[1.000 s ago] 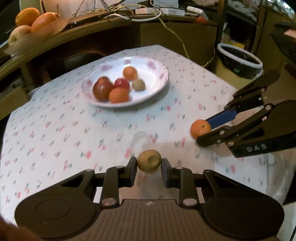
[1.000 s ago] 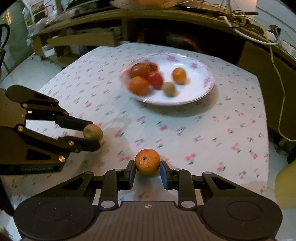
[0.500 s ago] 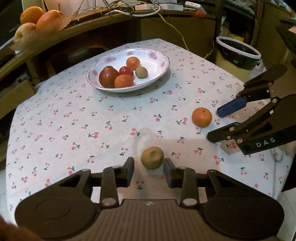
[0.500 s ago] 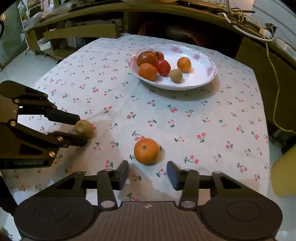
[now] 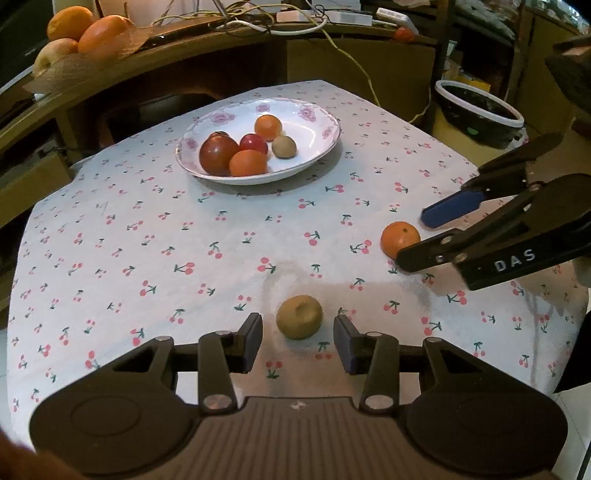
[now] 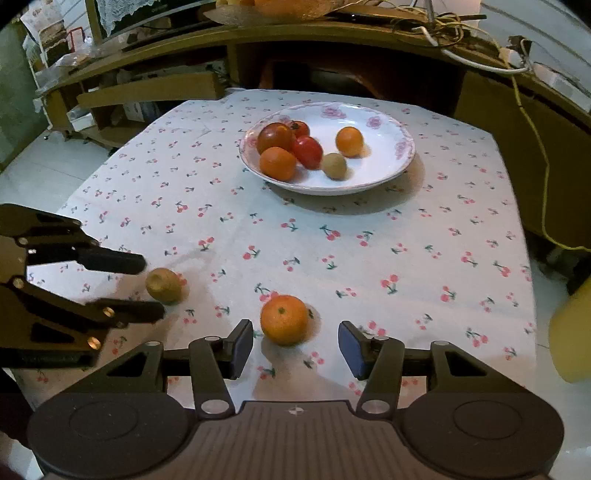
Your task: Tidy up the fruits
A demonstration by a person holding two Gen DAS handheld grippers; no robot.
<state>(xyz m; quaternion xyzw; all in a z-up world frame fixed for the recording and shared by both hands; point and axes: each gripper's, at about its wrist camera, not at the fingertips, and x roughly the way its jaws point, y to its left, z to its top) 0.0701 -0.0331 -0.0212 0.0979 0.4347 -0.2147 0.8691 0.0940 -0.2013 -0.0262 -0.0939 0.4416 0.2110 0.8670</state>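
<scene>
A brown kiwi [image 5: 299, 316] lies on the cherry-print tablecloth [image 5: 184, 240] between the fingers of my open left gripper [image 5: 297, 341]; the pads do not touch it. An orange tangerine [image 6: 283, 319] lies on the cloth just ahead of my open right gripper [image 6: 295, 347]. Each view shows the other one: right gripper [image 5: 424, 236], left gripper [image 6: 147, 286], tangerine [image 5: 400, 239], kiwi [image 6: 163, 285]. A white flowered plate [image 5: 314, 118] at the far side holds several fruits: tomatoes, tangerines and a kiwi. The plate also shows in the right wrist view [image 6: 388, 122].
A wooden shelf unit [image 5: 184, 70] curves behind the table with cables and a tray of large fruit [image 5: 77, 33]. A black bin with white rim [image 5: 480, 110] stands on the floor right of the table. A yellow object [image 6: 572, 332] sits at the right edge.
Both grippers opened and let go: the kiwi and the tangerine now lie on the cloth. Both grippers have drawn back and opened wider.
</scene>
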